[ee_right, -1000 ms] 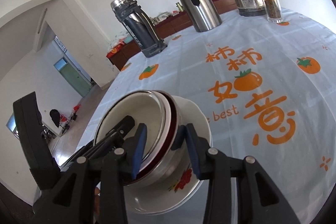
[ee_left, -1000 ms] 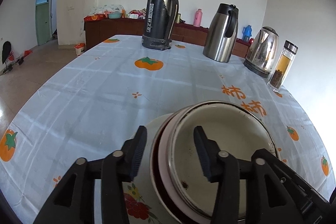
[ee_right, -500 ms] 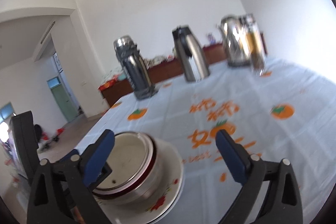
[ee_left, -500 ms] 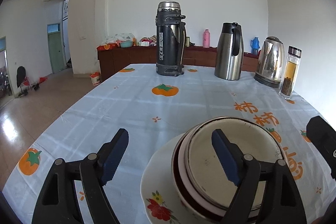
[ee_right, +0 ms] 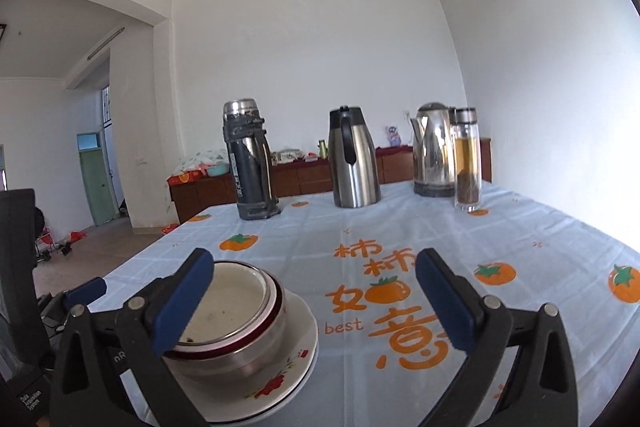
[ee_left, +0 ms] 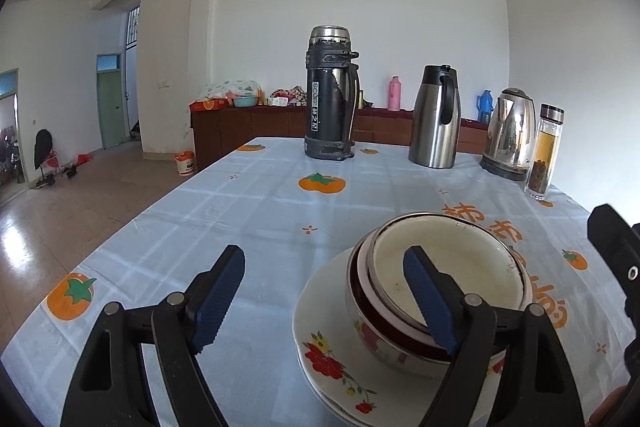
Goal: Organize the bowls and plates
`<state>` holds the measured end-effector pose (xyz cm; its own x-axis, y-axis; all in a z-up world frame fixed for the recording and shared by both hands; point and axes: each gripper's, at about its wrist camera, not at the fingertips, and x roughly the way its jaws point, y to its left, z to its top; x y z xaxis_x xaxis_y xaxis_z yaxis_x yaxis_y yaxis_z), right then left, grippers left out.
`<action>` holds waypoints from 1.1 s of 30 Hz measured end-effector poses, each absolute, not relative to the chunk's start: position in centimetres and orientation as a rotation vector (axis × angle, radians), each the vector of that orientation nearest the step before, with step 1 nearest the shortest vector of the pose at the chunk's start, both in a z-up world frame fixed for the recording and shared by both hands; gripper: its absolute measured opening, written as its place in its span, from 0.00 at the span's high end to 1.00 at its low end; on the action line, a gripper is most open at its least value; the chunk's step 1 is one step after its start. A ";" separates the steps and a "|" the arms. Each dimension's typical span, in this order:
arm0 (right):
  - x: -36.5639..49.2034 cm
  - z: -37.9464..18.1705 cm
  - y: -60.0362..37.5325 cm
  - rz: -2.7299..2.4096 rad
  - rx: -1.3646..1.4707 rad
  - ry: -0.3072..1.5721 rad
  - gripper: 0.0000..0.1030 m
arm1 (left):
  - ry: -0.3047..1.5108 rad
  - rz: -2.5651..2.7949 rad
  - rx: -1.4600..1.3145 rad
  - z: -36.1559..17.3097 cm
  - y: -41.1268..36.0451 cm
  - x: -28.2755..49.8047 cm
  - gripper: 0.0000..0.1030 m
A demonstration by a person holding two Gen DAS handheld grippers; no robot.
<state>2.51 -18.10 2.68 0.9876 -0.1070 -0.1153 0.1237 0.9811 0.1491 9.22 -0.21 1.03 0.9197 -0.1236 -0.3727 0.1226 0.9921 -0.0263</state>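
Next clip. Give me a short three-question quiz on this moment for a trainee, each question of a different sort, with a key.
1. True or false: the left gripper is clamped on the nested bowls.
2. What do the nested bowls stand on?
A. the bare tablecloth
B. floral plates
C. the electric kettle
3. Fill in: in the right wrist view, the glass bottle stands in front of the ____.

Key:
1. False. Both the left gripper and the right gripper are open and hold nothing.
2. B
3. Electric kettle
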 end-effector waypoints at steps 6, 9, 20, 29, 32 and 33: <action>0.9 2.5 -18.7 -0.104 0.224 0.092 0.00 | 0.368 -0.135 0.009 1.2 -0.3 8.2 0.19; 0.4 2.4 -19.1 -0.098 0.250 0.080 0.00 | 0.353 -0.139 0.016 1.3 -0.5 7.6 0.19; -0.3 2.6 -18.4 -0.090 0.222 0.063 0.00 | 0.341 -0.127 0.031 1.1 -0.7 7.1 0.19; -0.3 2.5 -18.4 -0.093 0.227 0.067 0.00 | 0.339 -0.126 0.030 1.1 -0.8 7.1 0.19; -0.3 2.6 -18.5 -0.094 0.225 0.066 0.00 | 0.339 -0.127 0.027 1.1 -0.8 7.1 0.19; -0.3 2.5 -18.5 -0.093 0.225 0.067 0.00 | 0.339 -0.127 0.027 1.1 -0.8 7.2 0.19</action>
<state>-0.29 -18.49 2.55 0.9934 -0.0846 -0.0770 0.0997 0.9705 0.2195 7.19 -0.75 1.09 0.9353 -0.1195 -0.3332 0.1285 0.9917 0.0053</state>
